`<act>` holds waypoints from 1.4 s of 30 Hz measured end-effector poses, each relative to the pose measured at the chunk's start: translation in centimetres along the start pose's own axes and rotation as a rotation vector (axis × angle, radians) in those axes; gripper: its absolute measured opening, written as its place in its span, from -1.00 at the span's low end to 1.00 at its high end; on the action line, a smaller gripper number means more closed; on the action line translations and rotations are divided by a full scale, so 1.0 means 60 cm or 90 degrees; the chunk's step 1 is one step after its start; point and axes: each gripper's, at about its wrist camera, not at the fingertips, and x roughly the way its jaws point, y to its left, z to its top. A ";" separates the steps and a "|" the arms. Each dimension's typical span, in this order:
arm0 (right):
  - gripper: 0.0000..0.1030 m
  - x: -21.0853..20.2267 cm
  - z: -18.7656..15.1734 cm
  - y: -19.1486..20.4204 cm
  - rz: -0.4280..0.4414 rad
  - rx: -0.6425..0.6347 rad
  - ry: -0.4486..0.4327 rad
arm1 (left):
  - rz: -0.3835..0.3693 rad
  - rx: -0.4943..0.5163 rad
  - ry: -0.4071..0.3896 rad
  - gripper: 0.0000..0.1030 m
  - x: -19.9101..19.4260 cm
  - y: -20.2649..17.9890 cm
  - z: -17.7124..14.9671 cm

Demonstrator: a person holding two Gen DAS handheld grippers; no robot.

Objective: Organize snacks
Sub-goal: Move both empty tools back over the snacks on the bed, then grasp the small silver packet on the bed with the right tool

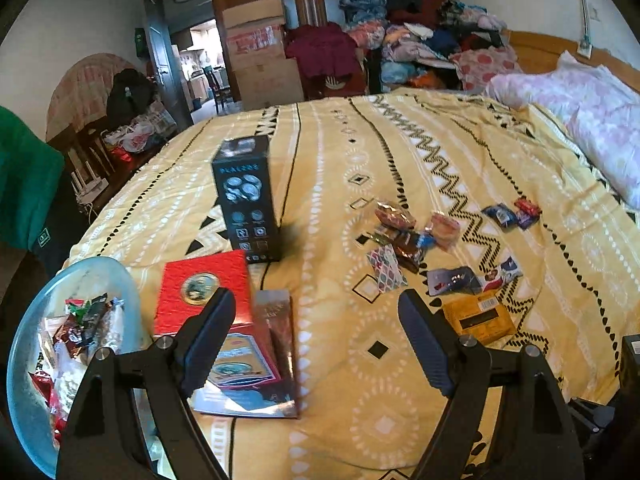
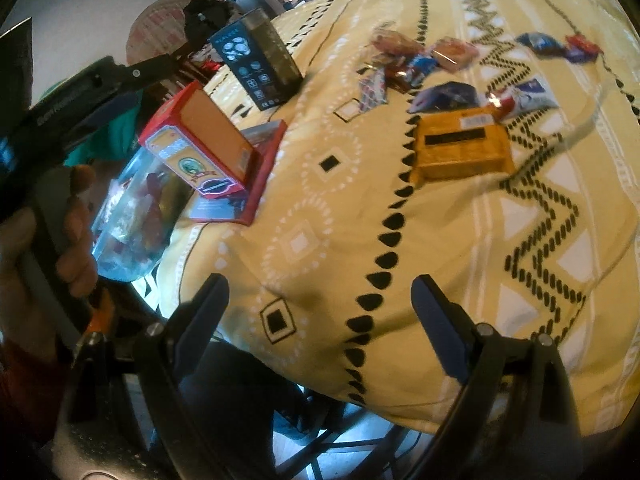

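left gripper: two dark ribbed fingers, spread wide with nothing between them, held above the bed
right gripper: same build, its jaws likewise wide apart and bare, over the near edge of the bedspread
bedspread: soft yellow cloth printed with white dotted rings, black diamonds and zigzag bands; it curves down at the near edge, where the right wrist view shows floor below
glass bowl: clear, round and bluish, at the left corner of the bed, holding crinkled foil and plastic snack wrappers
red box: rectangular carton with a round gold emblem, leaning tilted on a flat red-edged pack beneath it, just beside the bowl
dark box: tall matte carton standing upright, long axis vertical, behind the red box
orange packet: flat, glossy, roughly rectangular, with a black stripe and a barcode label; its long axis runs across the right wrist view, lying alone ahead of the right gripper
loose snacks: small shiny wrapped pieces scattered beyond the orange packet, some overlapping, pointing every way
blue and red sweets: a separate pair farther right
open room: a broad bare stretch of cloth lies between the boxes and the scattered snacks
hand: wrapped on the other gripper's grey handle, at the left of the right wrist view
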 end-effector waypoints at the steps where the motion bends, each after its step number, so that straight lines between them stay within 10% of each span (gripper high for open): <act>1: 0.81 0.000 0.000 -0.006 0.000 0.004 0.000 | 0.000 0.003 0.004 0.64 0.005 -0.005 0.000; 17: 0.75 -0.008 0.026 -0.098 -0.007 0.038 -0.013 | -0.048 0.043 0.059 0.64 0.085 -0.067 -0.042; 22: 0.20 -0.021 0.139 -0.118 -0.032 -0.017 -0.056 | -0.079 0.036 0.073 0.64 0.112 -0.072 -0.089; 35: 0.23 0.223 0.501 -0.160 -0.070 -0.089 0.029 | -0.170 0.002 0.084 0.64 0.185 -0.041 -0.181; 42: 0.38 0.359 0.529 -0.173 -0.043 -0.029 0.119 | -0.213 -0.017 0.078 0.64 0.154 -0.024 -0.181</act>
